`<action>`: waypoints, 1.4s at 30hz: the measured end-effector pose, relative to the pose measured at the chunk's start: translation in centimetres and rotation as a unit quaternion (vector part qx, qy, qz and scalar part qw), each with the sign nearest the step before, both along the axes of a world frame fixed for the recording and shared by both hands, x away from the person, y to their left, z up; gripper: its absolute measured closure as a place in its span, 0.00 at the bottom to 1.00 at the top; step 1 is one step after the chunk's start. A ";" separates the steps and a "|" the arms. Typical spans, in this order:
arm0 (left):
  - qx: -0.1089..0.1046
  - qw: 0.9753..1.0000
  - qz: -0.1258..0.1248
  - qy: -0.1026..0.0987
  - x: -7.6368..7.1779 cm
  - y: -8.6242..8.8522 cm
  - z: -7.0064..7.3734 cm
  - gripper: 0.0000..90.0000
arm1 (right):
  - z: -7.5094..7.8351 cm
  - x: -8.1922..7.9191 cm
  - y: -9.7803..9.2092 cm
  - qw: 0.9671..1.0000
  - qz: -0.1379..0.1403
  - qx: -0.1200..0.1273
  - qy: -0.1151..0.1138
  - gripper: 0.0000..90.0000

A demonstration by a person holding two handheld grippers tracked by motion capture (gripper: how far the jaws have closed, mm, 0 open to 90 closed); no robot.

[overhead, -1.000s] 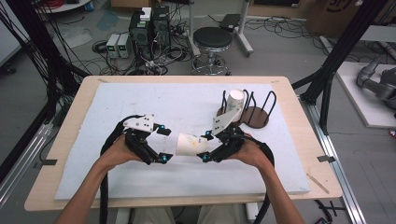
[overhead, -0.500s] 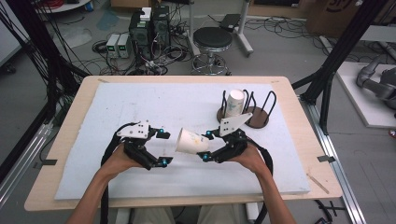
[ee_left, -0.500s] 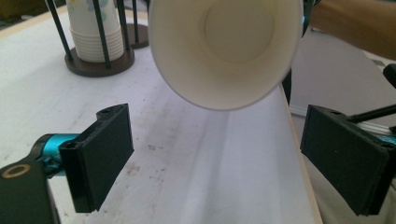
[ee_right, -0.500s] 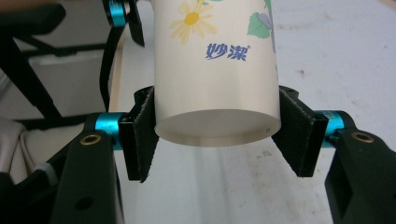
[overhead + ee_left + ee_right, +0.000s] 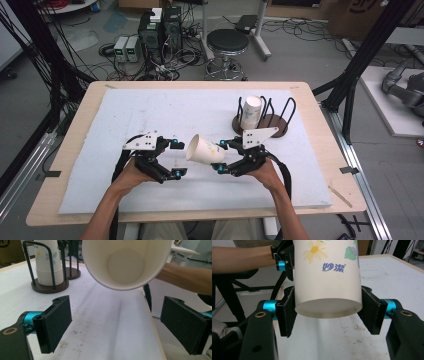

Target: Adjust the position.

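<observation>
Pinching a paper cup (image 5: pixel 204 150) near its base, right gripper (image 5: pixel 220 156) above the bench (image 5: pixel 150 110), left gripper (image 5: pixel 175 158) spread wide beside the cup's mouth.

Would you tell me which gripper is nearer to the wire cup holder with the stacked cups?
Right. The right gripper, clamped on a paper cup, sits just in front of the cup holder; the left gripper, jaws open, is farther off, beyond the cup's mouth.

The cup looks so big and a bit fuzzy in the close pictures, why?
Left gripper view: the white paper cup sits close to the lens, so its rim looks soft. Right gripper view: the flower print is sharp, the black gripper blurs. High view: even light, faint shadows.
</observation>
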State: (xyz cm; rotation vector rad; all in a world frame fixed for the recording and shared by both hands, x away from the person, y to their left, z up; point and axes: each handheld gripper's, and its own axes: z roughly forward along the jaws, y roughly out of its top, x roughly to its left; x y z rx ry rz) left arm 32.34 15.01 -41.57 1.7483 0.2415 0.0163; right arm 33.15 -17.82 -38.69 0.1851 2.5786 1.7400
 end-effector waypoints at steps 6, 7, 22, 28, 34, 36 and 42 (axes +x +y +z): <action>-0.011 1.000 -0.003 0.000 0.0 -0.5 0.0 0.11 | -0.8 0.0 -0.1 1.000 0.004 0.009 0.005 0.42; -0.015 1.000 -0.005 -0.001 0.1 -0.8 0.0 0.11 | -0.9 0.0 -0.1 1.000 0.003 0.008 0.005 0.42; -0.030 0.999 -0.030 -0.009 1.0 -3.7 0.8 0.11 | -0.9 0.1 -0.1 1.000 0.011 0.009 0.003 0.42; -0.027 0.999 -0.039 -0.007 1.2 -4.5 1.2 0.11 | -0.9 0.1 0.0 1.000 0.015 0.010 0.003 0.42; -0.028 0.999 -0.046 -0.009 1.4 -4.9 1.4 0.11 | -0.9 0.1 0.1 1.000 0.019 0.008 0.002 0.42; -0.025 0.999 -0.046 -0.007 1.5 -4.9 1.4 0.11 | -0.9 0.1 0.1 1.000 0.021 0.009 0.001 0.42; -0.030 0.998 -0.055 -0.008 1.5 -4.8 1.4 0.16 | -1.0 0.0 0.3 1.000 0.026 0.005 0.003 0.42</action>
